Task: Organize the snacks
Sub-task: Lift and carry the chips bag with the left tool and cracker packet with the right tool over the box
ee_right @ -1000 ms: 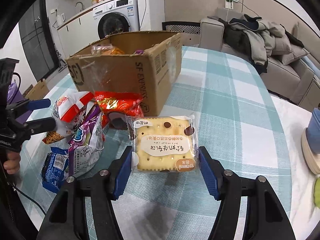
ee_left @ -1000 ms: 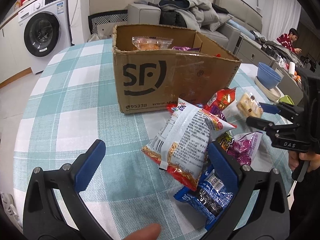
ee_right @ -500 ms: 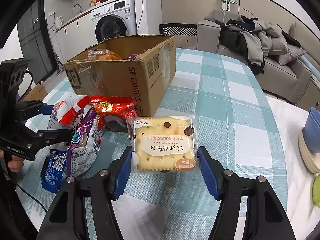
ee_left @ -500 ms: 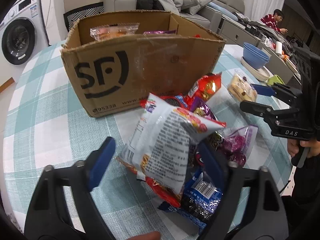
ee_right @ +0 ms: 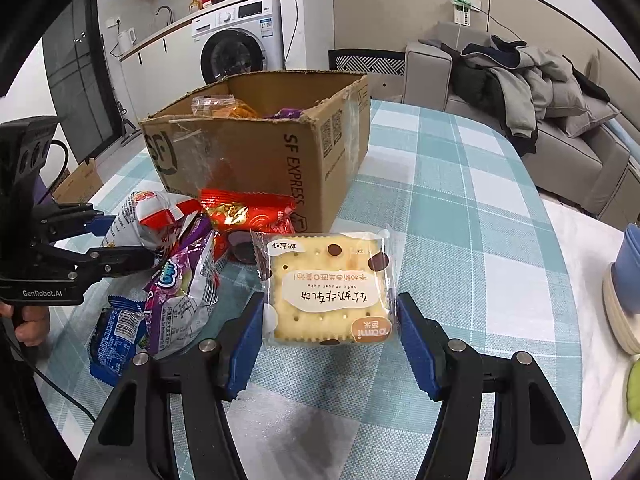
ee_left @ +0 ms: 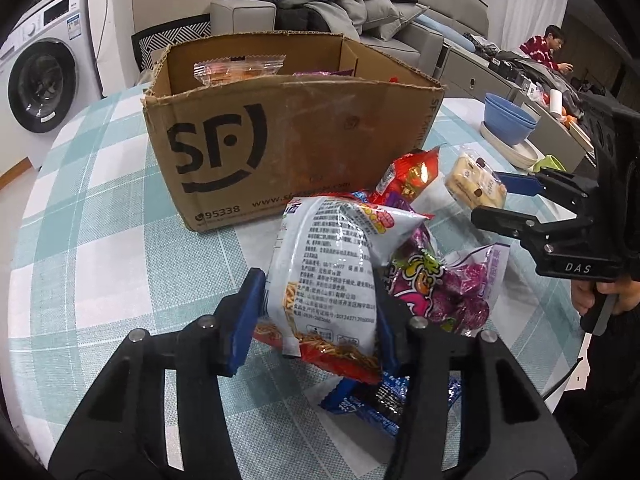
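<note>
snacks: white noodle bag [ee_left: 328,280] on the table pile, wide-open left gripper [ee_left: 316,320] from a second ago now closing on it, pads touching. right gripper [ee_right: 330,332] grips cracker pack [ee_right: 330,284]. box [ee_left: 288,136] next, likely.

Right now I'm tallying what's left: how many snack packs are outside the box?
6: white noodle bag in the left gripper; cracker pack in the right gripper; purple, red, blue, dark packs piled. Others may hide.

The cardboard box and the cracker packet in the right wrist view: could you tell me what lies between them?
A red snack bag against the cardboard box, then a dark item beside the cracker packet; the right wrist view shows it.
</note>
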